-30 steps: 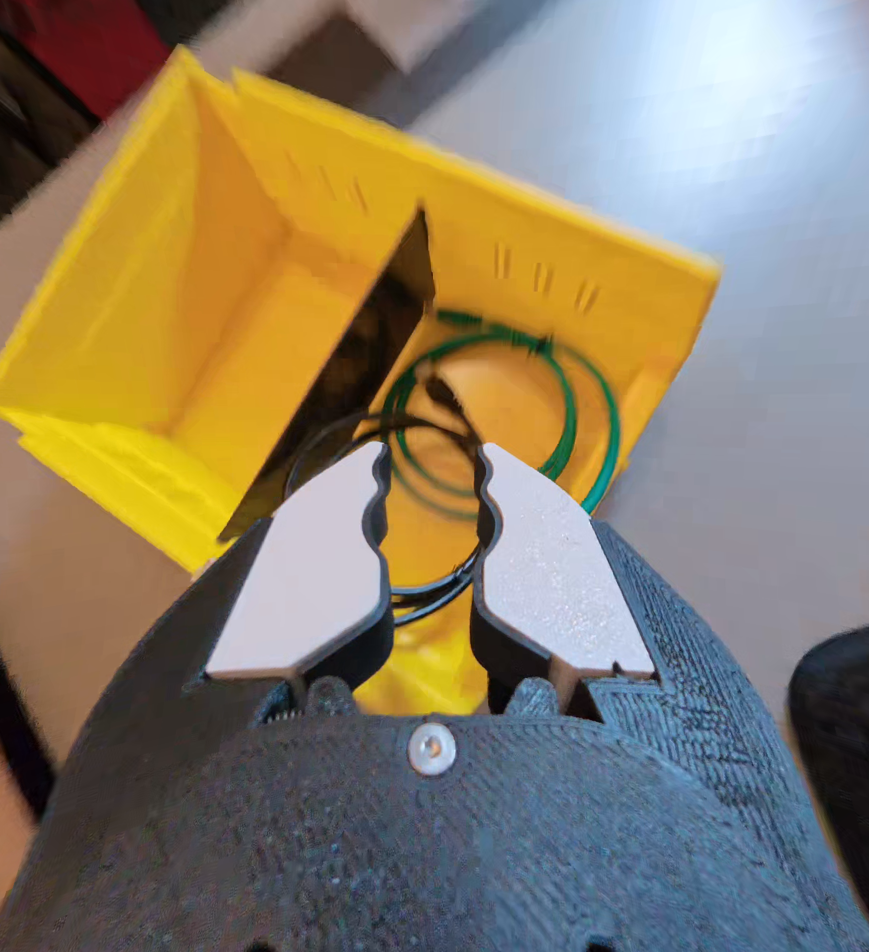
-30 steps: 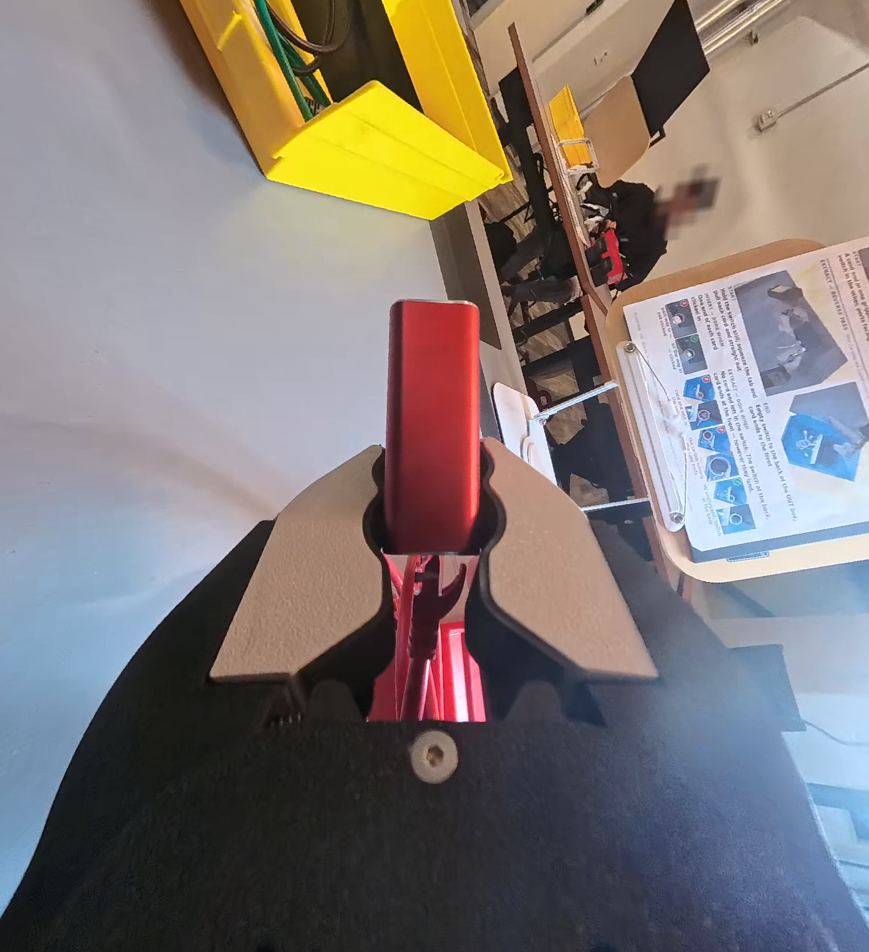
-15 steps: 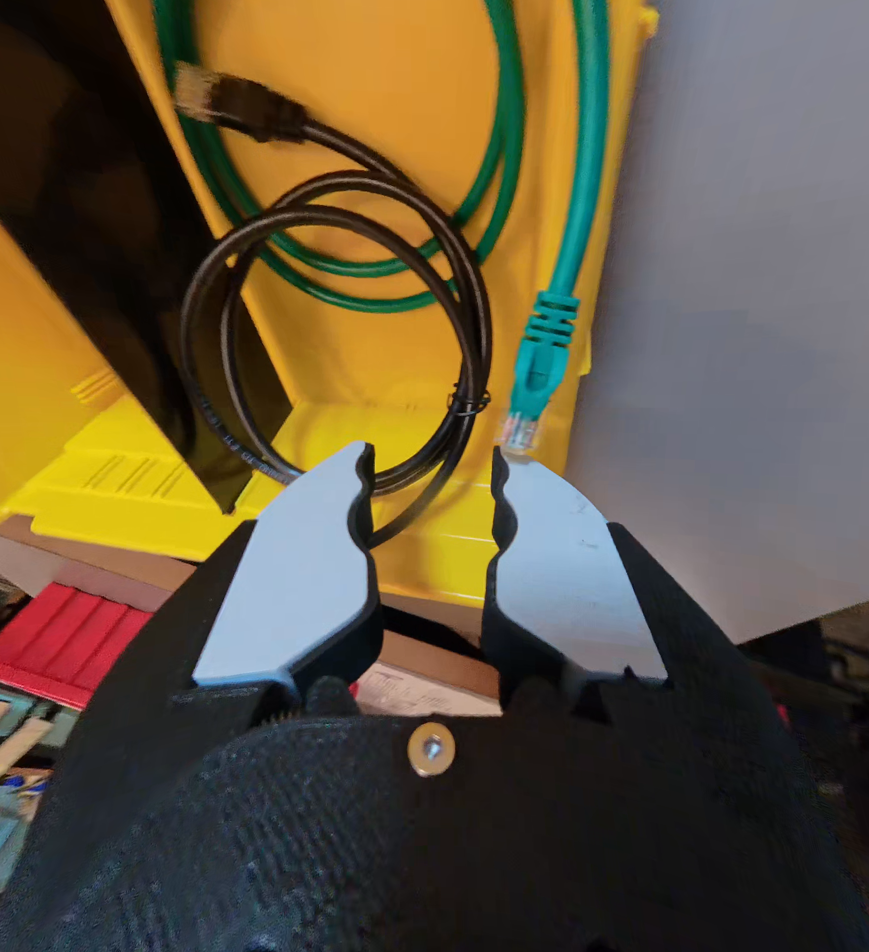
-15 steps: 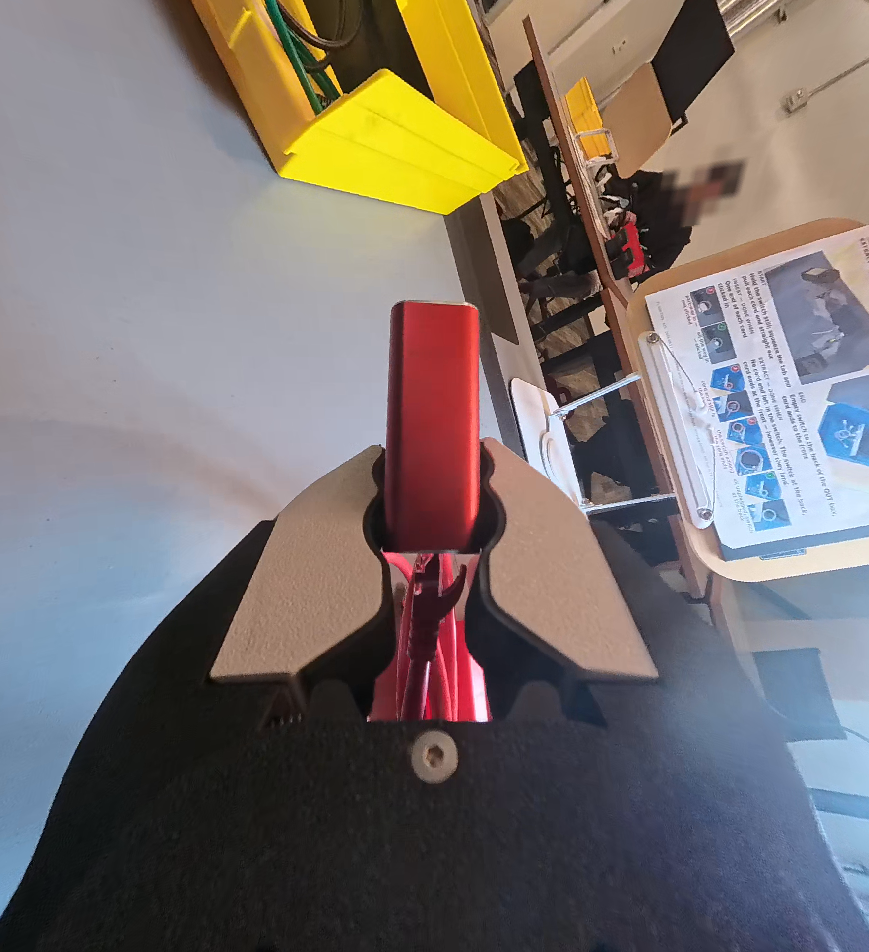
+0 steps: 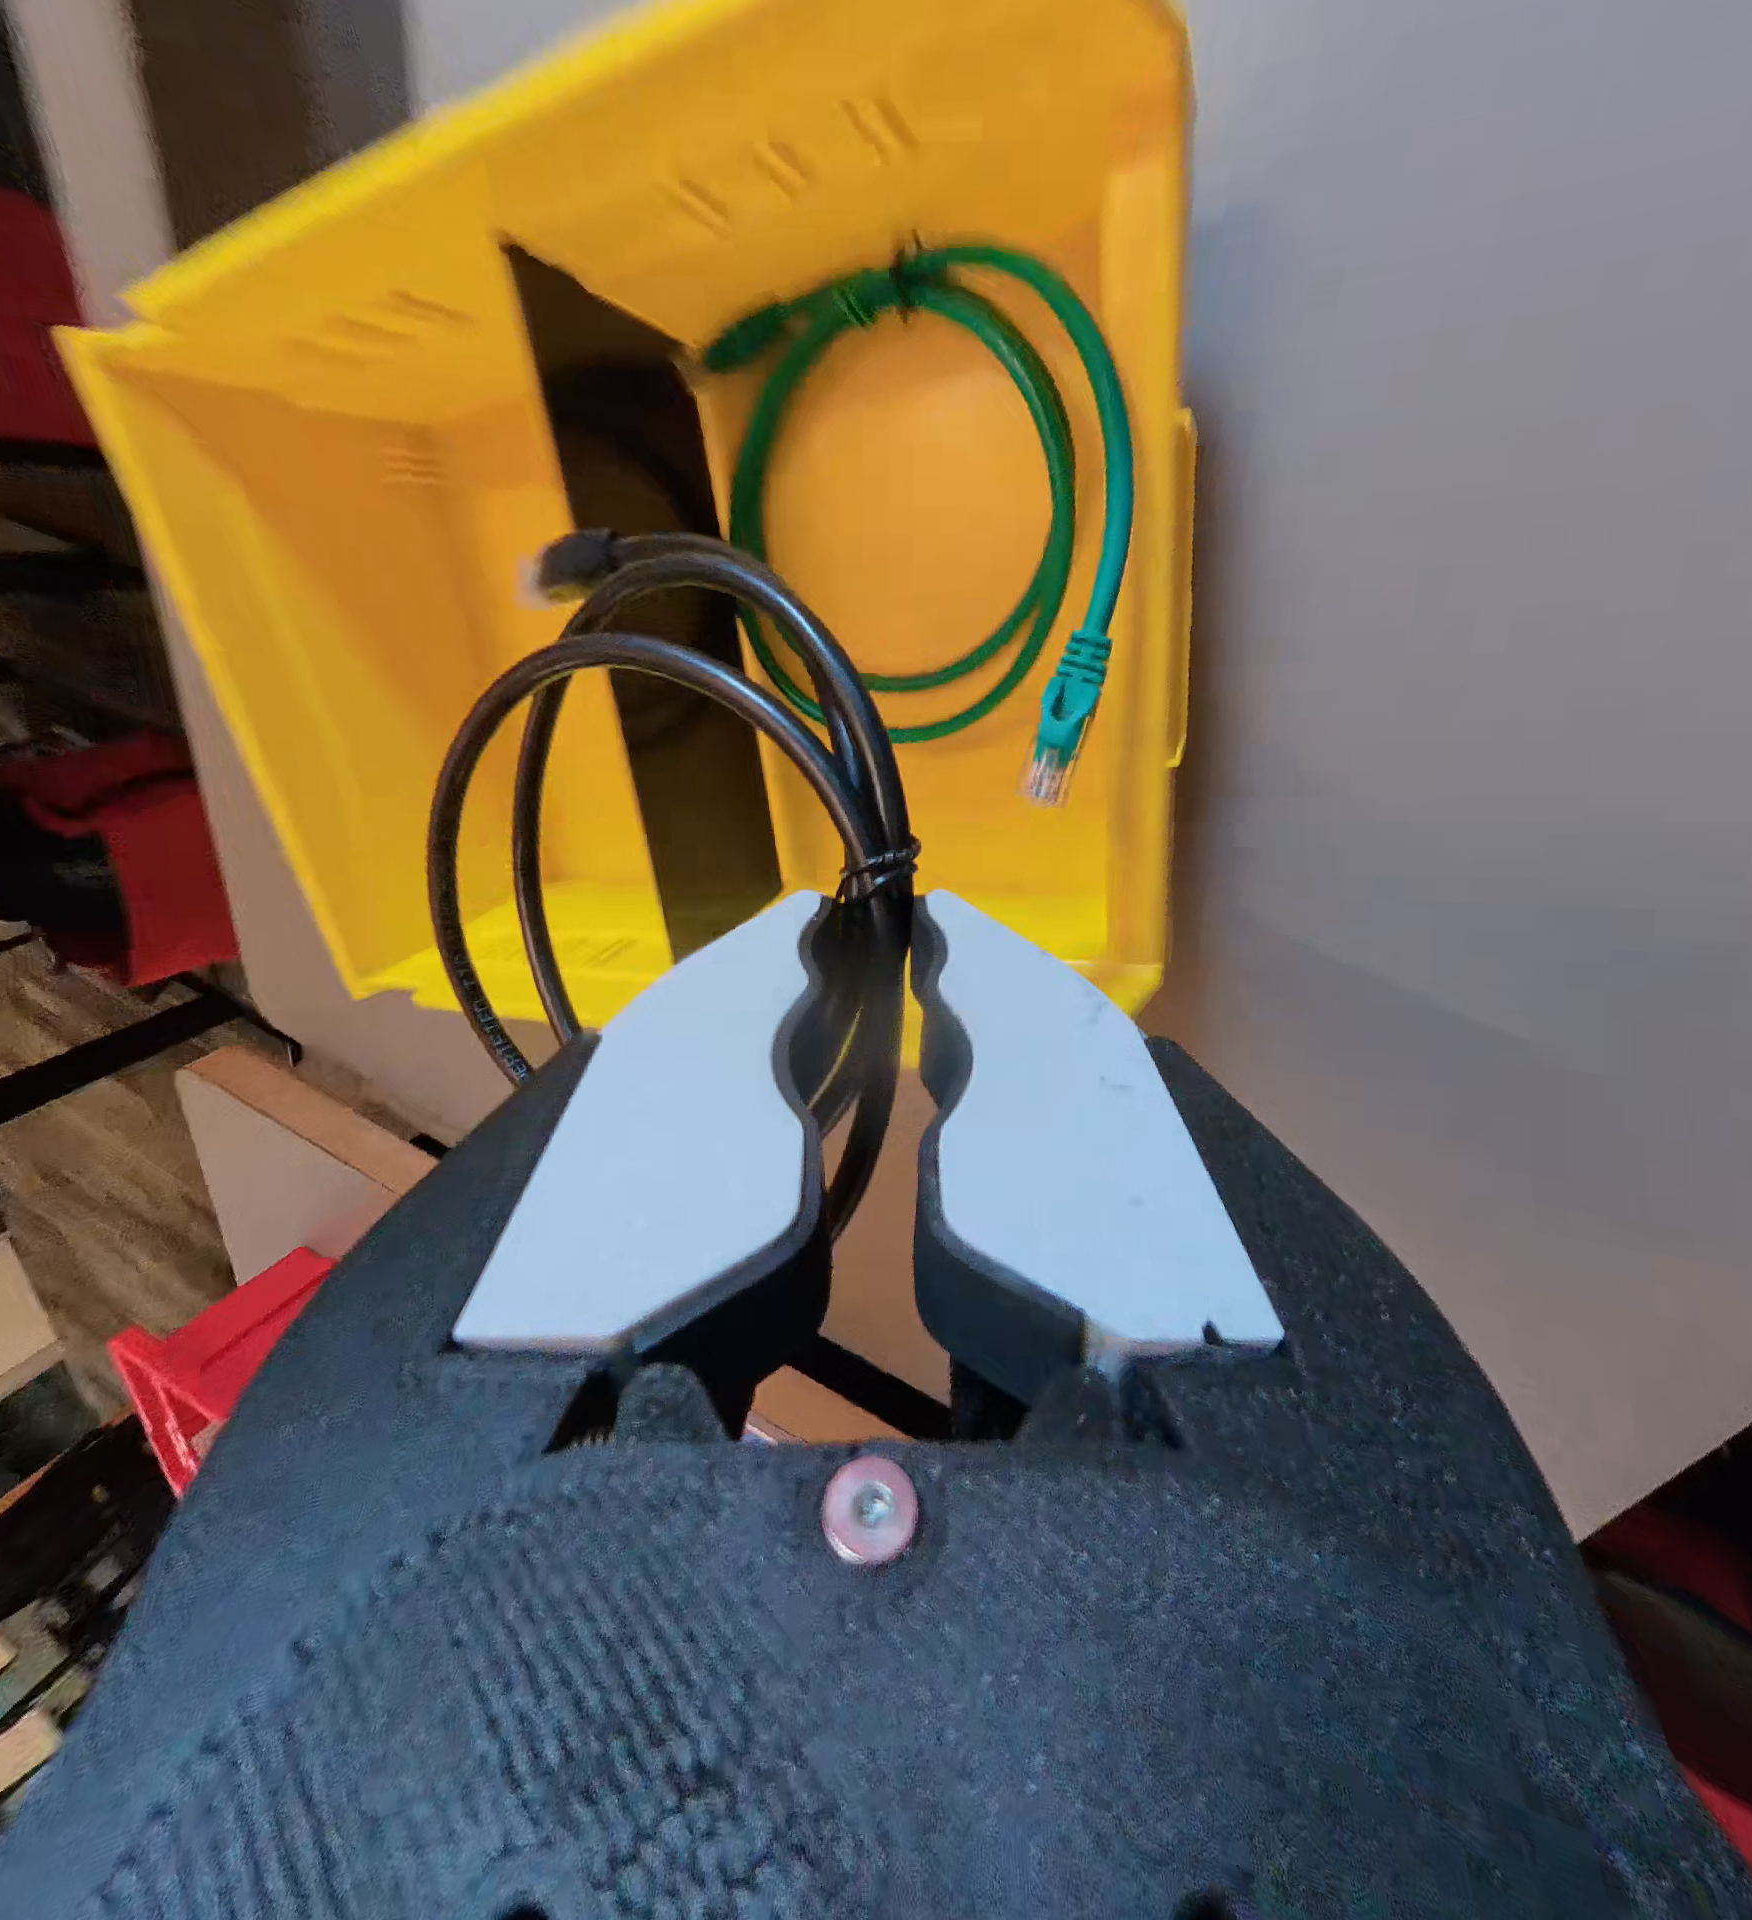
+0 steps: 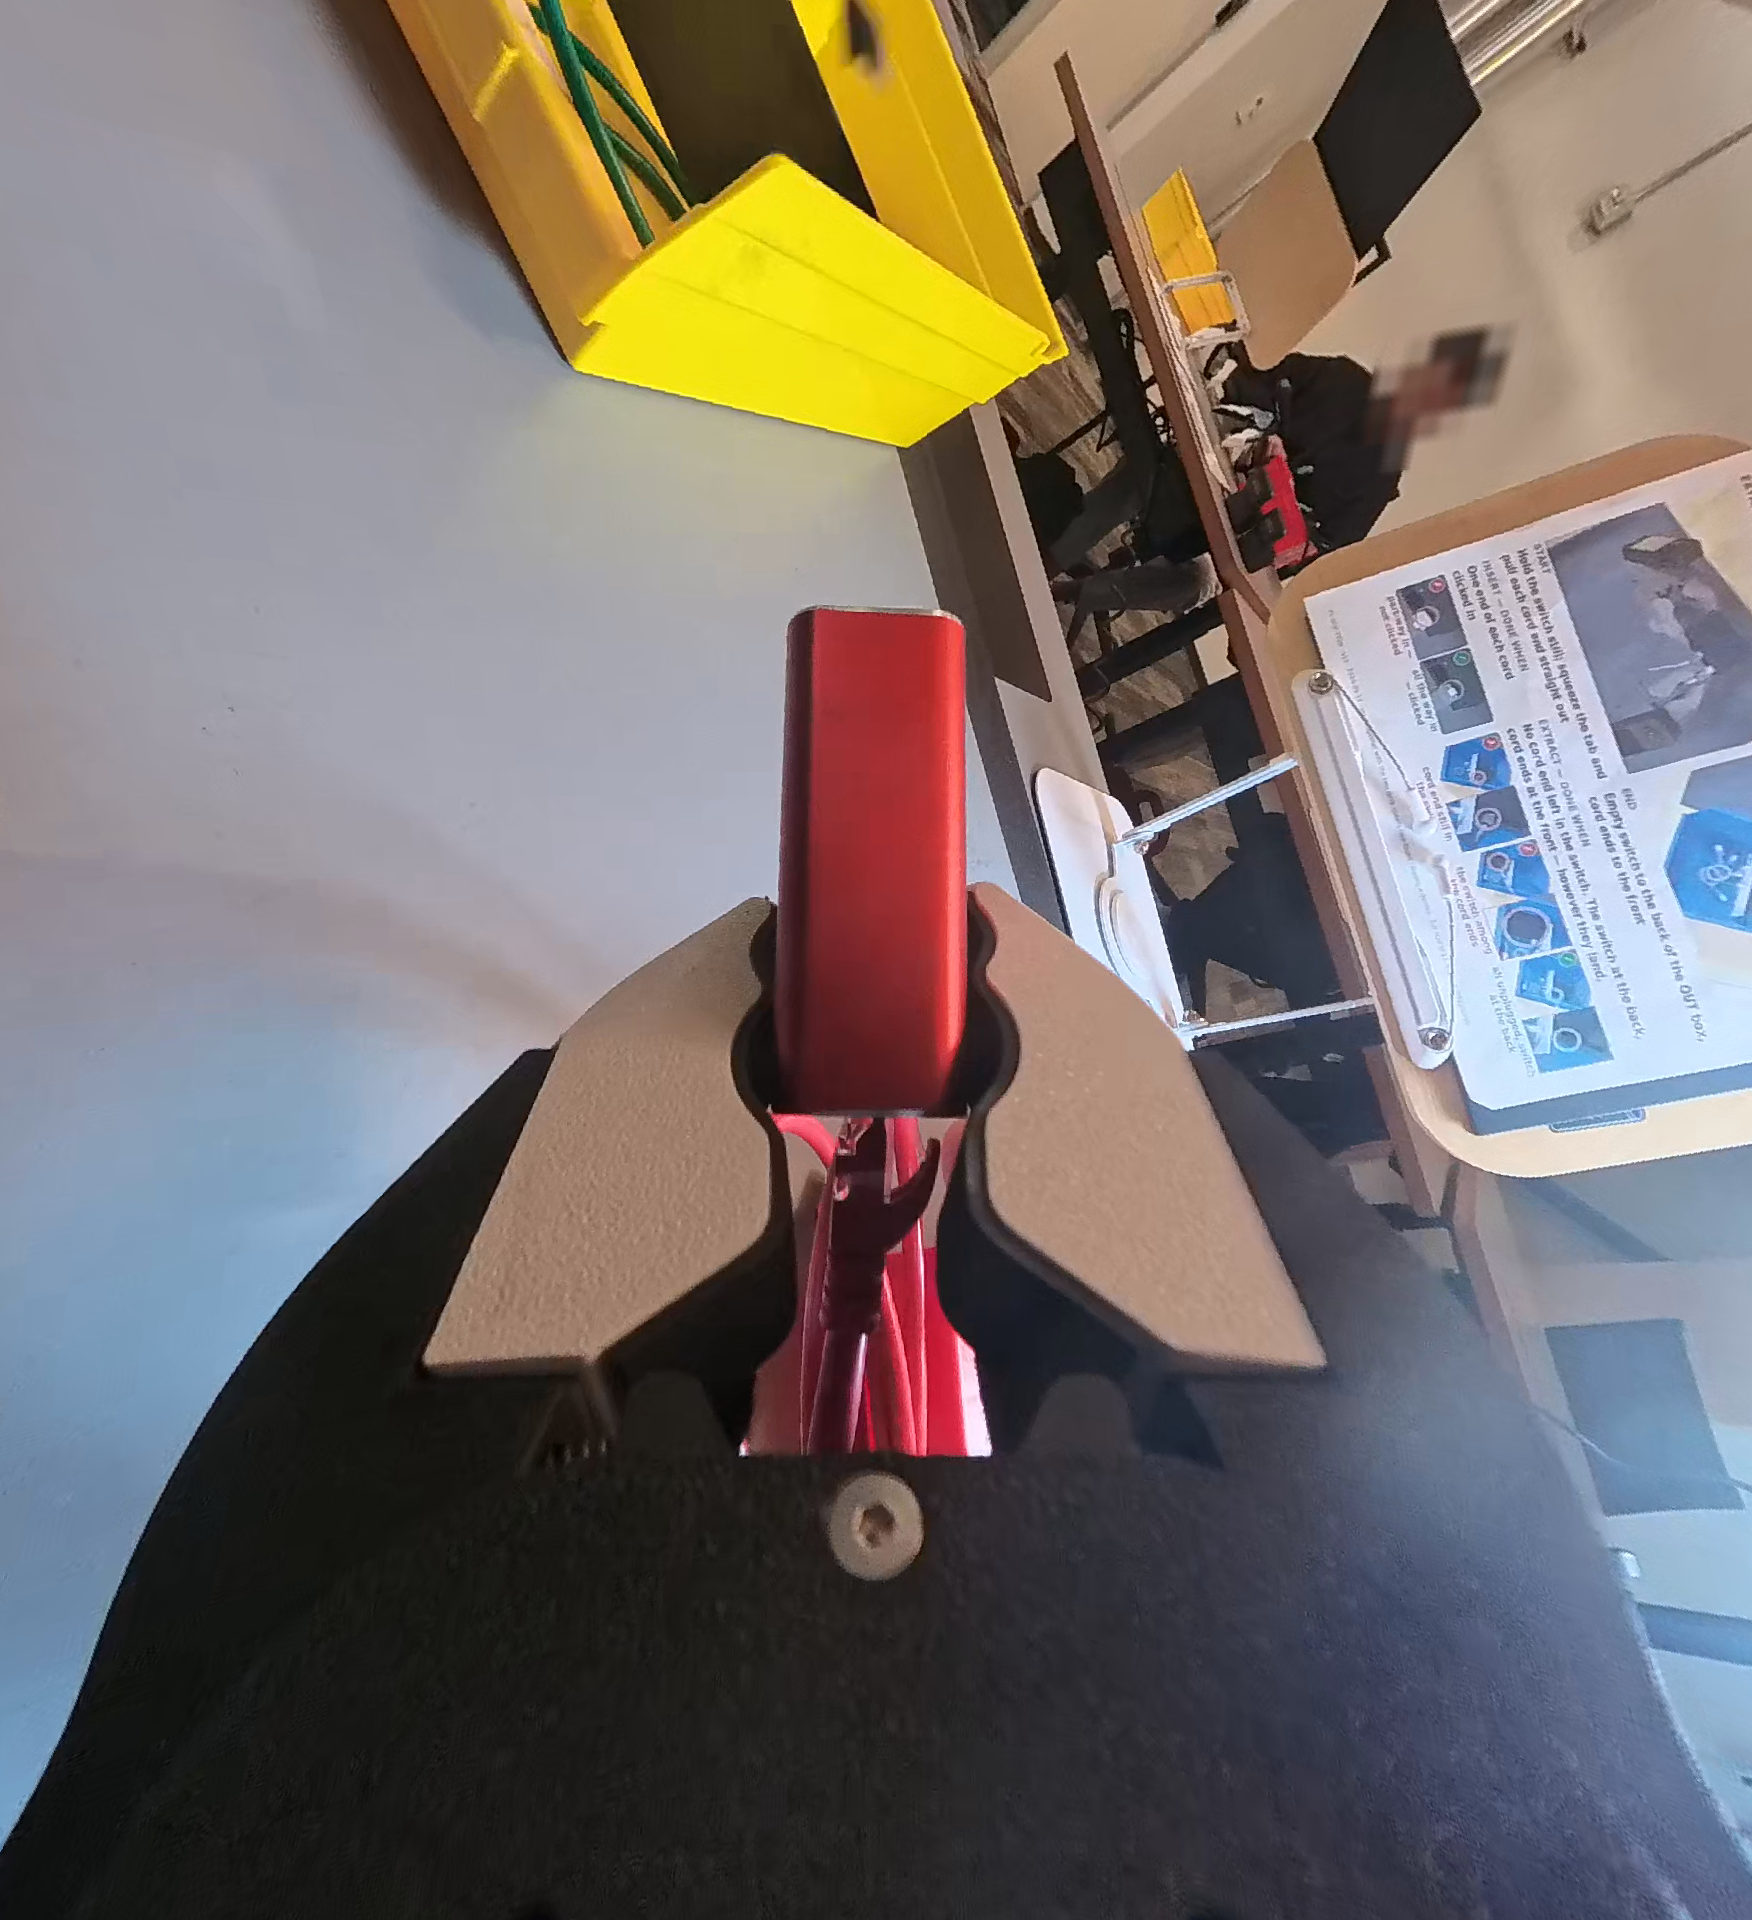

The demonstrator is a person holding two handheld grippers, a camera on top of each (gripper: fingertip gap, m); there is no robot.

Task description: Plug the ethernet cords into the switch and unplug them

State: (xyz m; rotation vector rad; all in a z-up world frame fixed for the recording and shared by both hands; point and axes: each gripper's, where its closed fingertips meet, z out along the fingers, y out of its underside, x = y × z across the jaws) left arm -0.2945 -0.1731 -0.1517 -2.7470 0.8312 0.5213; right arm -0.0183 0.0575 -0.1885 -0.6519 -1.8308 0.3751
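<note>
My left tongs (image 5: 867,914) are pinching the black cord (image 5: 664,675) just below the thin tie that binds its coil. The loops of this cord stand up above the tips, in front of the yellow bin (image 5: 352,499), and one black plug sticks out at the top left of the coil. Inside the bin, a dark divider (image 5: 643,520) splits it in two compartments. The green cord (image 5: 1059,468) lies coiled in the right compartment, its plug pointing to the near wall of the bin. The bin rests on the pale tabletop (image 5: 1474,520).

My right tongs (image 6: 872,914) are pressed on the red switch (image 6: 872,831), which stands straight out between the tips. At its near end, a red cord (image 6: 856,1247) is plugged in and runs back between the fingers. Beyond it, in the right wrist view, I see the same bin at the tabletop's far edge and a clipboard with a printed sheet (image 6: 1578,779) at the right.
</note>
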